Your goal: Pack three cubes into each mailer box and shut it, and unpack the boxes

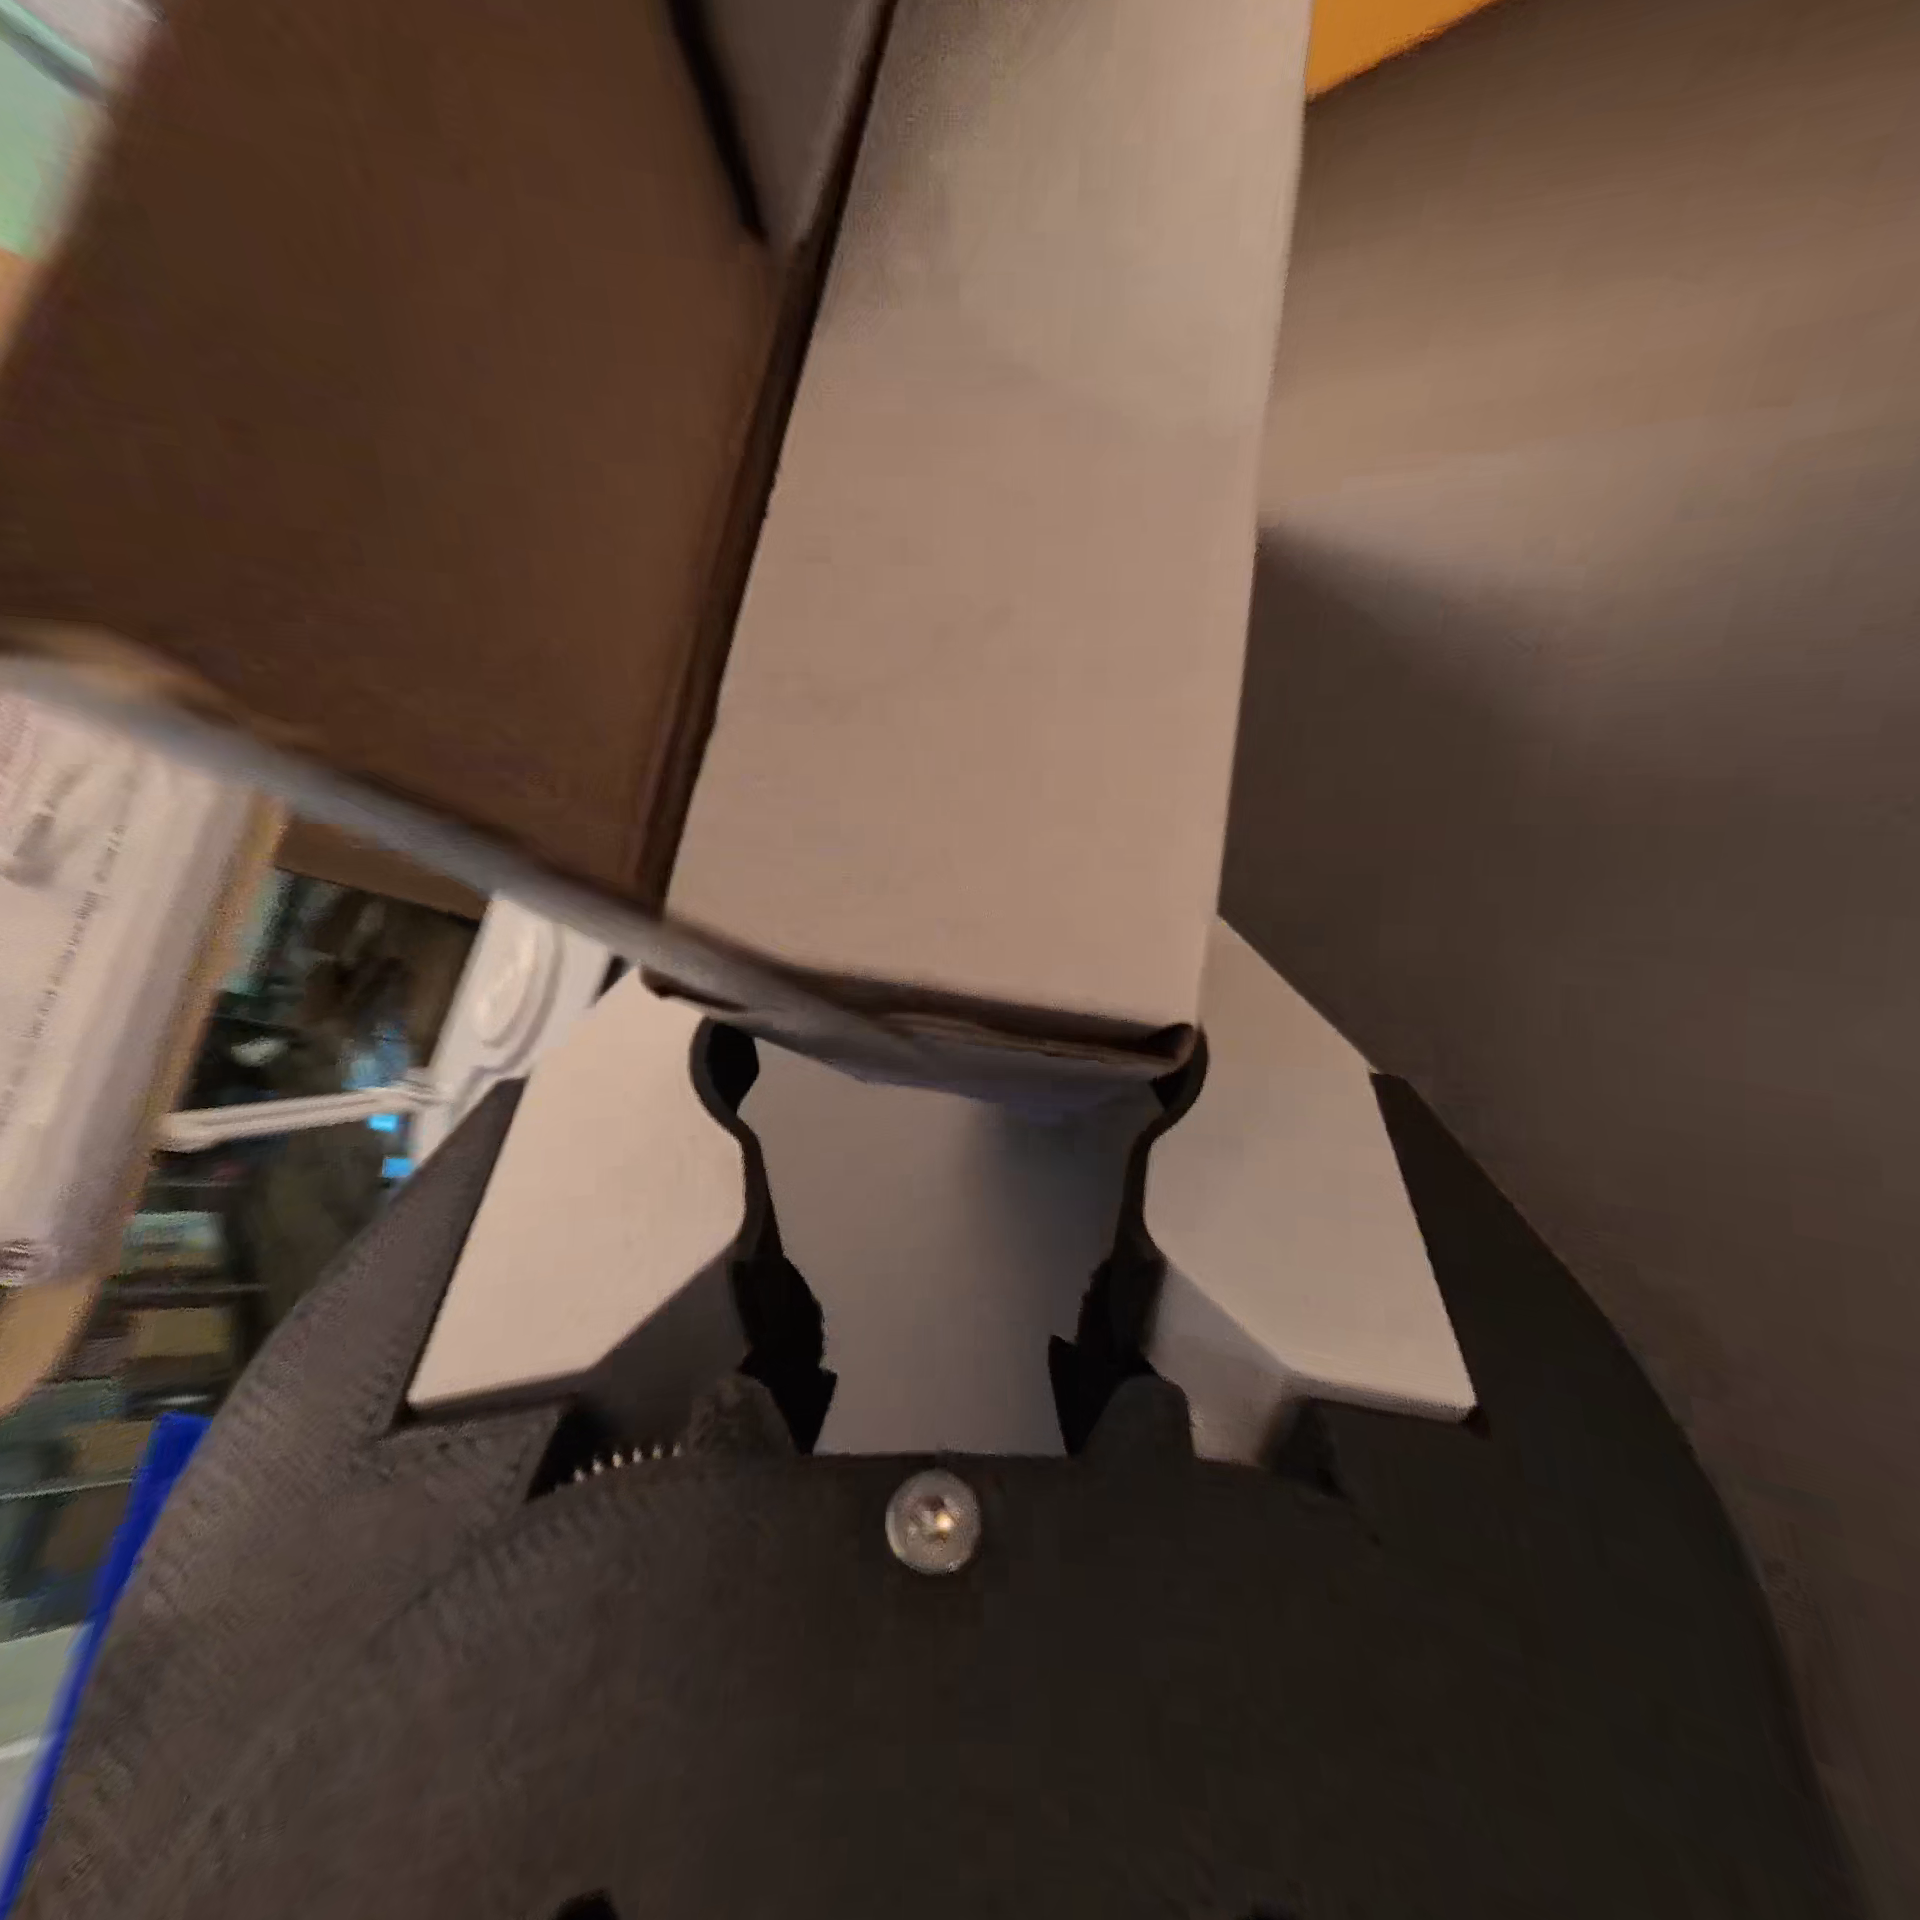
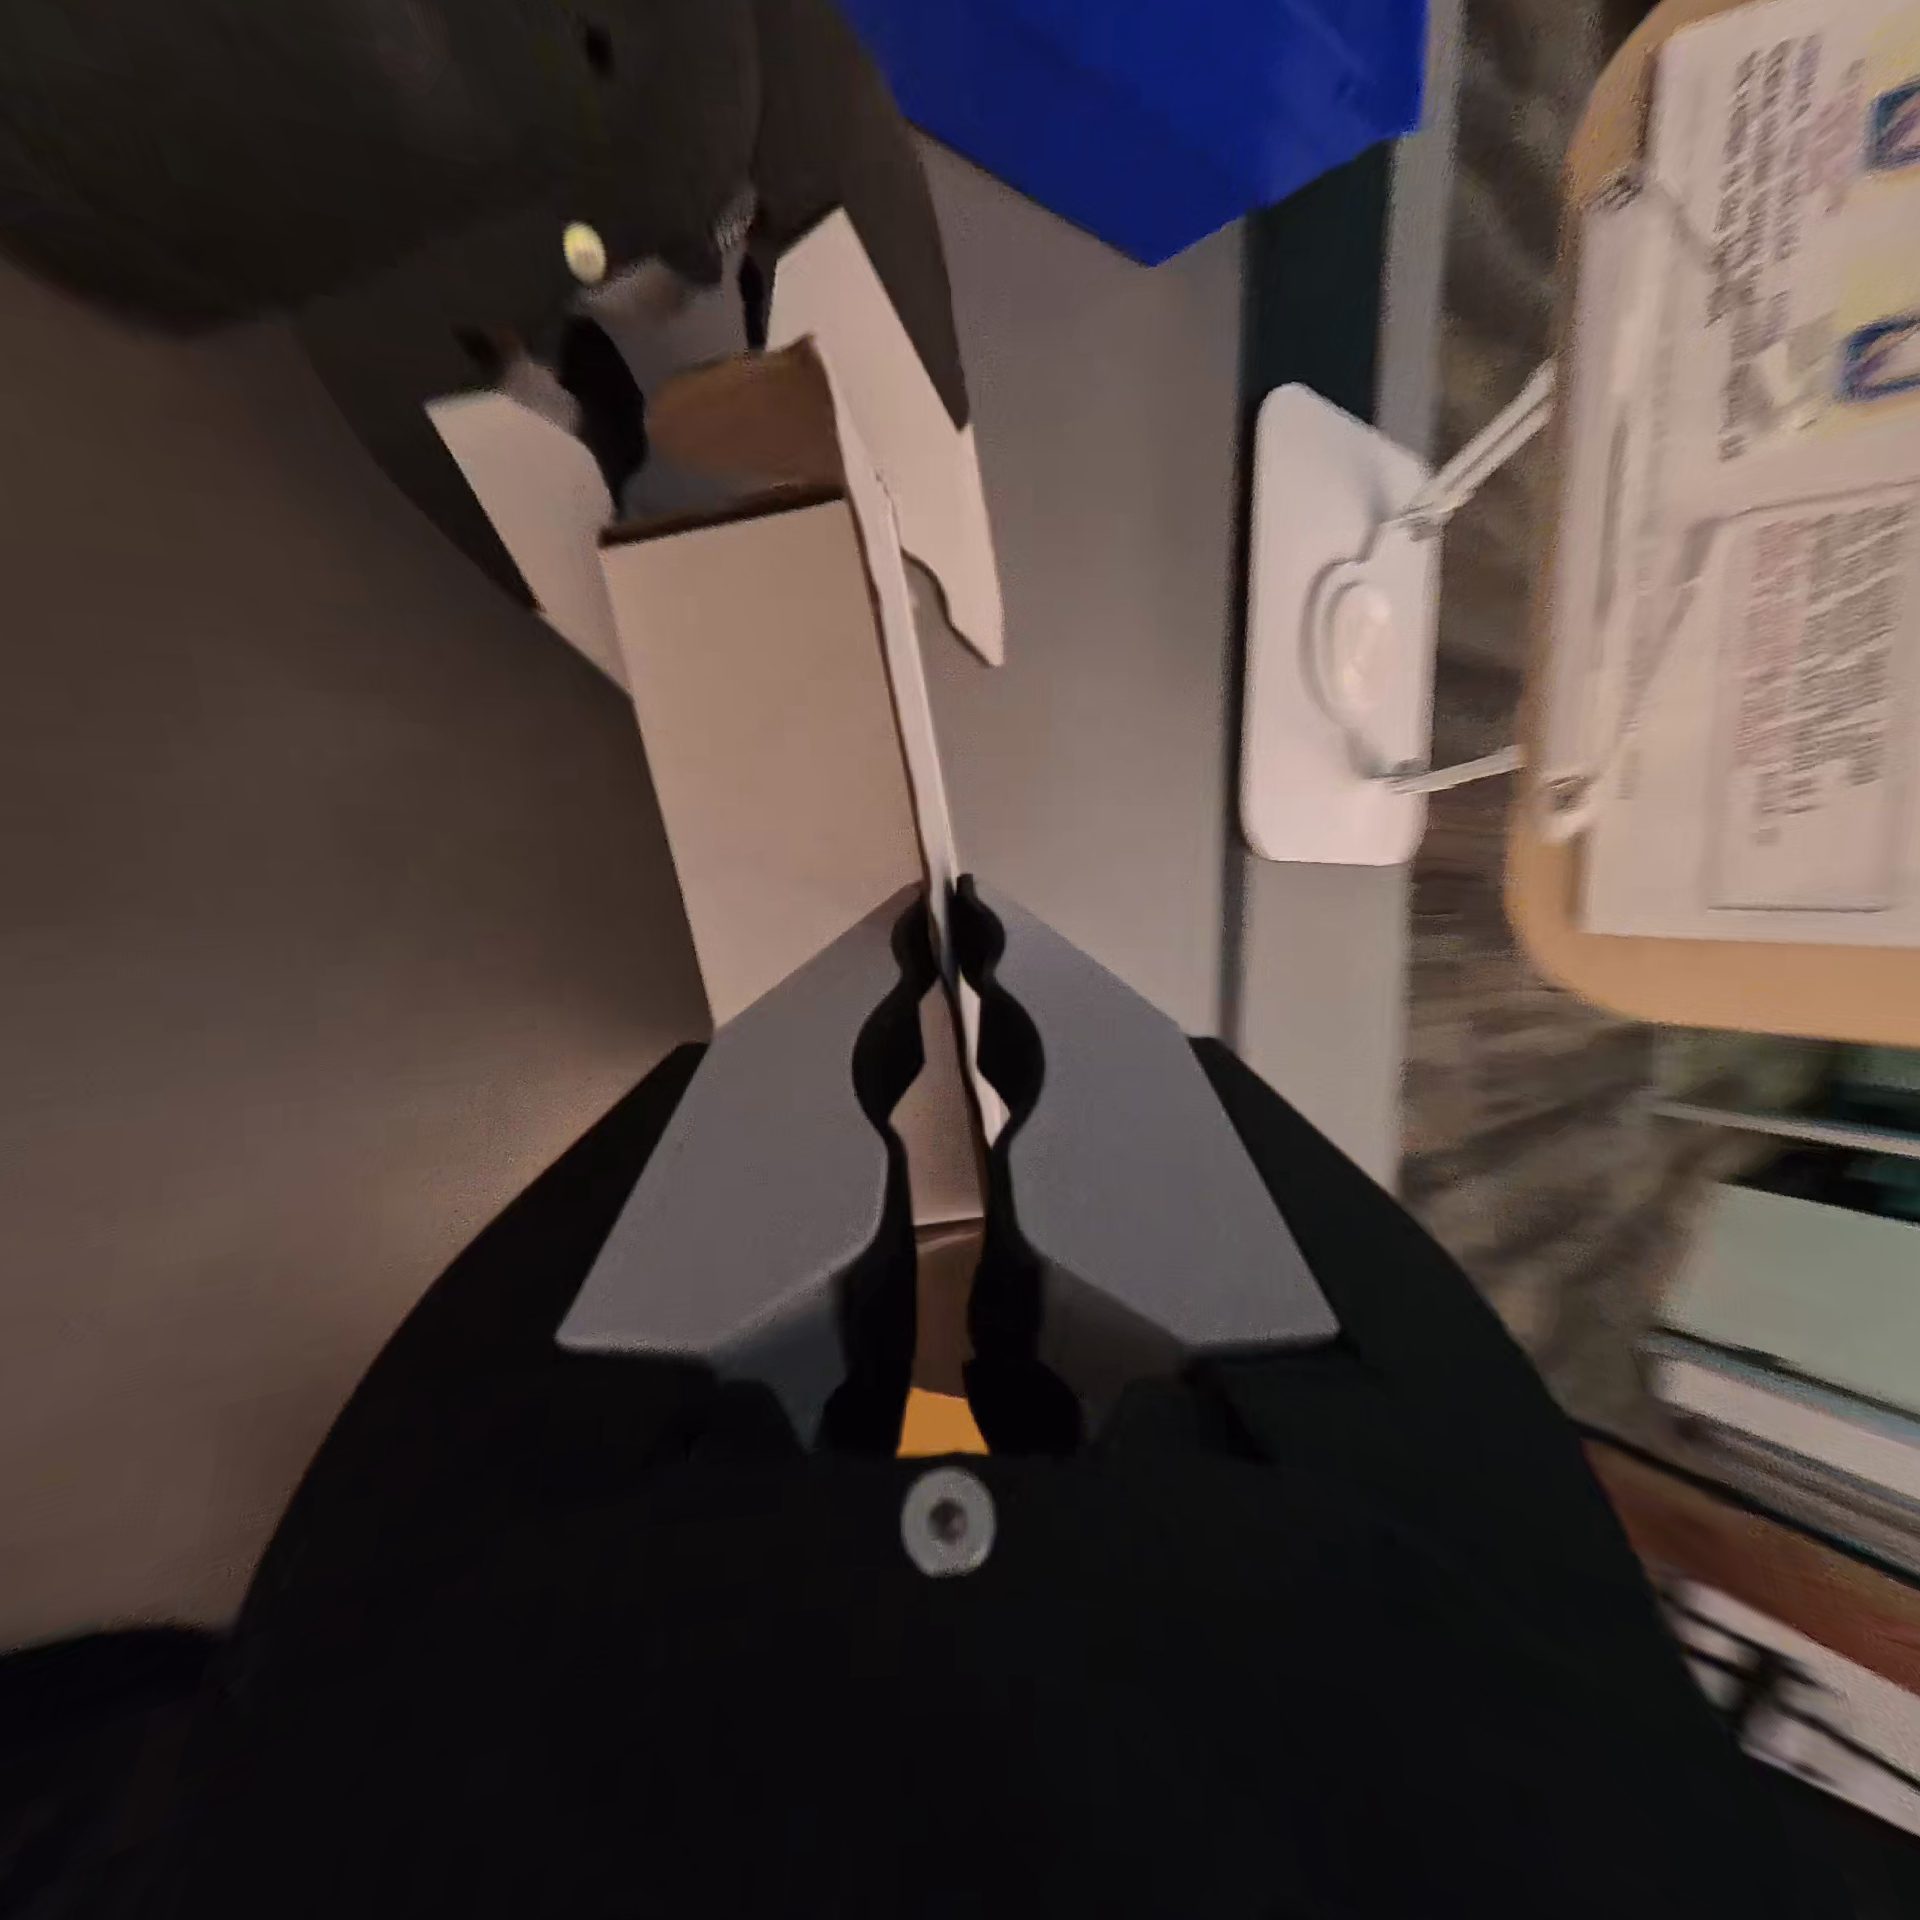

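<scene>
White cardboard mailer box (image 2: 769, 717) held off the desk between both tools. Right gripper (image 2: 954, 925) pinches one thin flap edge; left gripper (image 1: 951, 1049), jaws spread box-wide, clamps the far end. Cubes not visible. Advice: steady left grip, move flap slowly, avoid creasing.

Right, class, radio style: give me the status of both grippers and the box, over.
Left gripper shut on box end. Right gripper shut on its flap. Box held aloft between both, open, brown inside showing. No cubes in view; nothing blocking.
</scene>
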Demonstrator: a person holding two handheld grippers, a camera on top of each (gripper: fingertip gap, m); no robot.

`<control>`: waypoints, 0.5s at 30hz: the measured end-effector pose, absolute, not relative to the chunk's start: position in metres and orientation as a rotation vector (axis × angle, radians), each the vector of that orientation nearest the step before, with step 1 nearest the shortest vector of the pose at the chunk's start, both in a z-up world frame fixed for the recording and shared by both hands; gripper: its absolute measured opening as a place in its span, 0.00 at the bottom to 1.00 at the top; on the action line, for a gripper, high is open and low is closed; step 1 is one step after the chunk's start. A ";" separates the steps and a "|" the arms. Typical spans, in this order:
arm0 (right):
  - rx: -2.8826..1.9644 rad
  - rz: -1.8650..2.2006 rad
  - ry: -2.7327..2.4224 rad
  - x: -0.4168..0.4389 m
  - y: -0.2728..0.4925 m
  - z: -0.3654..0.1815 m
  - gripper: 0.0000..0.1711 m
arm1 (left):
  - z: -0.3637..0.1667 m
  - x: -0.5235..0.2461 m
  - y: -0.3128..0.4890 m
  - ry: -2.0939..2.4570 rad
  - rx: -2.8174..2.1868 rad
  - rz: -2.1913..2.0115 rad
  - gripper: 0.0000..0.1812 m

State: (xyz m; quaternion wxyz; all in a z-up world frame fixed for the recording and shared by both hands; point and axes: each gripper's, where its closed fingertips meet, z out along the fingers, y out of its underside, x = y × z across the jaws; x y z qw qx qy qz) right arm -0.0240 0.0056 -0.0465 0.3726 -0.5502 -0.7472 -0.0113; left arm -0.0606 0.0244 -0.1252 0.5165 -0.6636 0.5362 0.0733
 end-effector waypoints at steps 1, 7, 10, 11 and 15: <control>-1.492 0.058 -1.911 -0.022 0.001 -0.047 0.01 | -0.126 -0.062 0.025 1.314 -1.555 0.243 0.41; -1.595 0.117 -1.762 -0.021 0.019 -0.041 0.01 | -0.119 -0.070 0.037 1.258 -1.509 0.517 0.49; -1.696 0.201 -1.682 -0.016 0.028 -0.039 0.01 | -0.092 -0.068 0.033 1.165 -1.427 0.467 0.55; -1.715 0.248 -1.670 -0.016 0.028 -0.039 0.01 | -0.080 -0.067 0.030 1.135 -1.378 0.464 0.57; -1.785 0.324 -1.610 -0.011 0.036 -0.038 0.01 | -0.033 -0.052 -0.001 1.104 -1.031 0.527 0.45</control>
